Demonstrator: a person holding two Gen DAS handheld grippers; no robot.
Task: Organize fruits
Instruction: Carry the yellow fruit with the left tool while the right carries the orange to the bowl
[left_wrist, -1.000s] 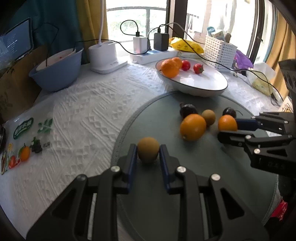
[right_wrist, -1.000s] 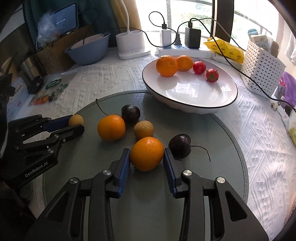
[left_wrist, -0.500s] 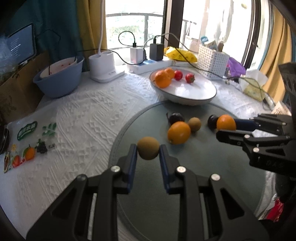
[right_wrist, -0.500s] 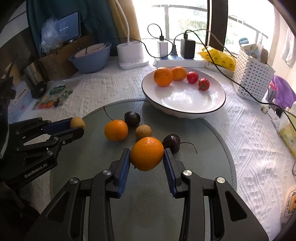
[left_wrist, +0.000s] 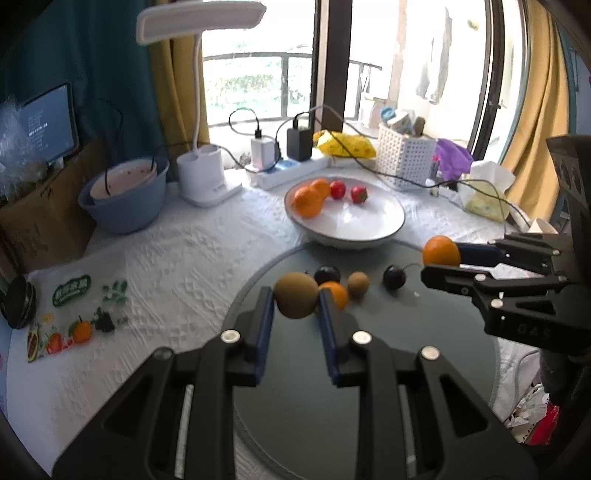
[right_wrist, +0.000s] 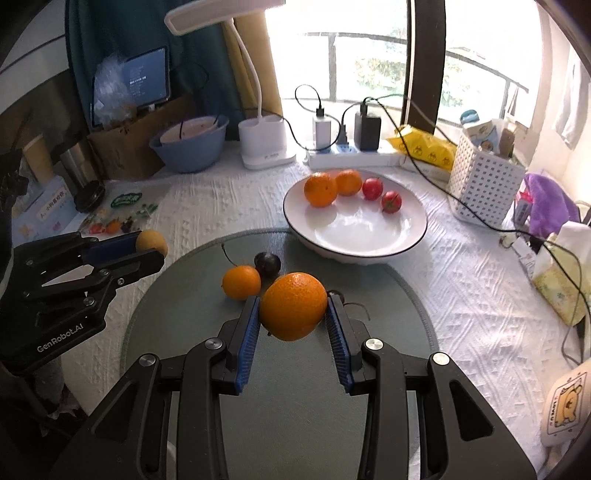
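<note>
While clamped on kiwi (left_wrist: 296, 300), left hand-held gripper (left_wrist: 296, 301)

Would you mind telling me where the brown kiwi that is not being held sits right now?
In the left wrist view, the loose kiwi lies on the grey mat, between an orange and a dark plum.

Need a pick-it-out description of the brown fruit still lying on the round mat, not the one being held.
Start at the round grey-green mat in front of the white oval plate. Four loose fruits lie in a cluster on the mat: an orange, two dark purple plums and one small round brown kiwi-like fruit. It lies between the orange and the right-hand stemmed plum, the only dull brown fruit there.
</note>
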